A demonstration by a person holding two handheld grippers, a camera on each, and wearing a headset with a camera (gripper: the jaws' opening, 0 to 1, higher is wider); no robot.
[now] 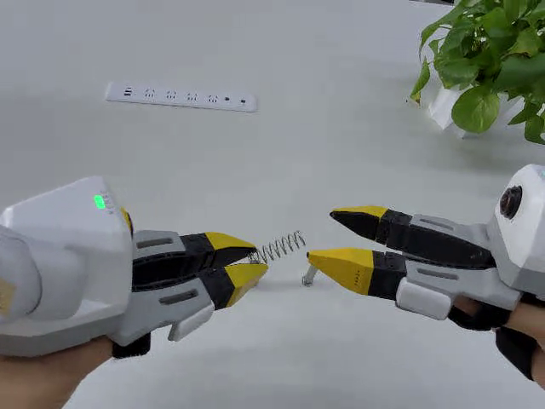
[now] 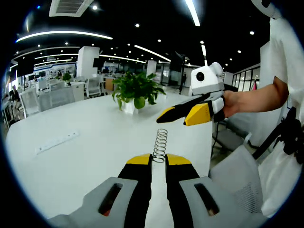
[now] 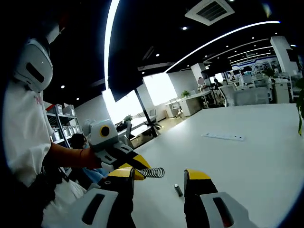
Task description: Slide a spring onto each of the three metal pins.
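My left gripper (image 1: 258, 257) is shut on one end of a silver coil spring (image 1: 279, 247), which sticks out past its yellow tips toward the right. In the left gripper view the spring (image 2: 160, 145) rises from between the closed jaws. My right gripper (image 1: 322, 236) faces it from the right, open, with nothing between its jaws and the spring's free end just short of its tips. A small metal pin (image 1: 308, 275) lies on the white table just below the right gripper's lower jaw. The right gripper view shows the pin (image 3: 178, 190) between my open jaws and the spring (image 3: 153, 172) a little above it.
A white power strip (image 1: 180, 96) lies at the far side of the table (image 1: 281, 162). A leafy potted plant (image 1: 490, 60) stands at the back right. The person's torso and a chair show behind the grippers in both gripper views.
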